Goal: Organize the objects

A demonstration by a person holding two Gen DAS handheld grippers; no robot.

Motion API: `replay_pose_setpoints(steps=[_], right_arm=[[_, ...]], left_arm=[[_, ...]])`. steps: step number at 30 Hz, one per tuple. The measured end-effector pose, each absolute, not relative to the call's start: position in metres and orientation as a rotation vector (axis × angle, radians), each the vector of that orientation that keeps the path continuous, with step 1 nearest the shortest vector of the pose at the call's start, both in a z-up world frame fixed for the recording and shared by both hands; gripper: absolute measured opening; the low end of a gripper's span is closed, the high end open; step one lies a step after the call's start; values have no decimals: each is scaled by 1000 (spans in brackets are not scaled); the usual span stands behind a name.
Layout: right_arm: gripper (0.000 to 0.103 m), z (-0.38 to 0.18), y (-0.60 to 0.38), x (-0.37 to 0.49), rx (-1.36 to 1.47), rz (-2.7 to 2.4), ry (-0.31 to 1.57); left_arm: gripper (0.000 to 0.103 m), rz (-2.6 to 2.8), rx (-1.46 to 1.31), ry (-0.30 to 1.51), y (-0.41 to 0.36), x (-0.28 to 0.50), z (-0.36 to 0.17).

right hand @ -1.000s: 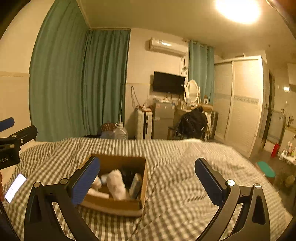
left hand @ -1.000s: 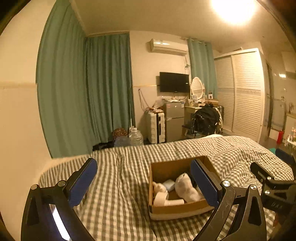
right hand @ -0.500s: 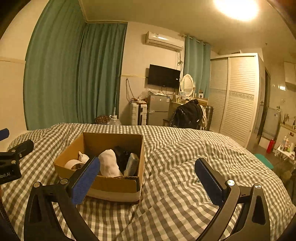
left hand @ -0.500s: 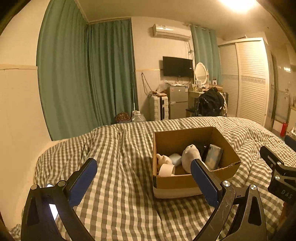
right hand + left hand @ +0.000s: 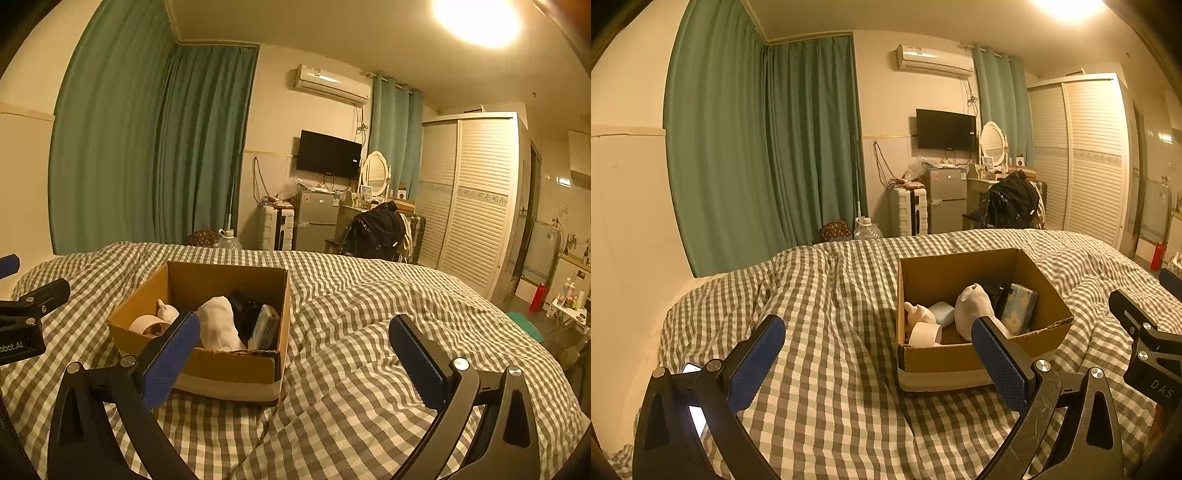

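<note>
An open cardboard box (image 5: 945,360) sits on the checked bed cover; it also shows in the right wrist view (image 5: 229,371). Inside lie a white sock (image 5: 973,308), a roll of tape (image 5: 923,334), a small pale figure (image 5: 918,312), a light blue roll (image 5: 942,312), a patterned packet (image 5: 1017,308) and something black (image 5: 245,310). My left gripper (image 5: 879,350) is open and empty, just left of and in front of the box. My right gripper (image 5: 295,350) is open and empty, in front of the box's right corner.
The grey-and-white checked bed cover (image 5: 820,314) is rumpled with folds. Behind the bed stand green curtains (image 5: 757,147), a suitcase (image 5: 908,212), a small fridge (image 5: 945,197), a chair with a black bag (image 5: 1012,203) and a wardrobe (image 5: 1082,155).
Both grippers have risen and tilted down, so the box shows more from above and nearer. Both grippers stay open and empty.
</note>
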State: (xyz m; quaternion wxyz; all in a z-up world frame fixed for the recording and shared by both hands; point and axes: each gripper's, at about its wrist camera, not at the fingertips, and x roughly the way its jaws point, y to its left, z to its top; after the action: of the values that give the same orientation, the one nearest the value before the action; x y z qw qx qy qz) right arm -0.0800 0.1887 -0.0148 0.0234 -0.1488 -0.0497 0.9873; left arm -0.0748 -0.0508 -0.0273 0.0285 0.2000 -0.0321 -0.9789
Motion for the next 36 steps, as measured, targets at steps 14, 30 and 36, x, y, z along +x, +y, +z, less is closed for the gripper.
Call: replay_pose_setpoints(steps=[14, 30, 36], right_arm=[[103, -19, 189, -84, -485, 3052, -140], [103, -23, 187, -88, -511, 3048, -145], [103, -24, 186, -88, -513, 3047, -150]], left_arm=[[103, -3016, 626, -100, -49, -74, -28], [103, -3013, 627, -98, -50, -74, -28], [103, -3008, 621, -102, -50, -74, -28]])
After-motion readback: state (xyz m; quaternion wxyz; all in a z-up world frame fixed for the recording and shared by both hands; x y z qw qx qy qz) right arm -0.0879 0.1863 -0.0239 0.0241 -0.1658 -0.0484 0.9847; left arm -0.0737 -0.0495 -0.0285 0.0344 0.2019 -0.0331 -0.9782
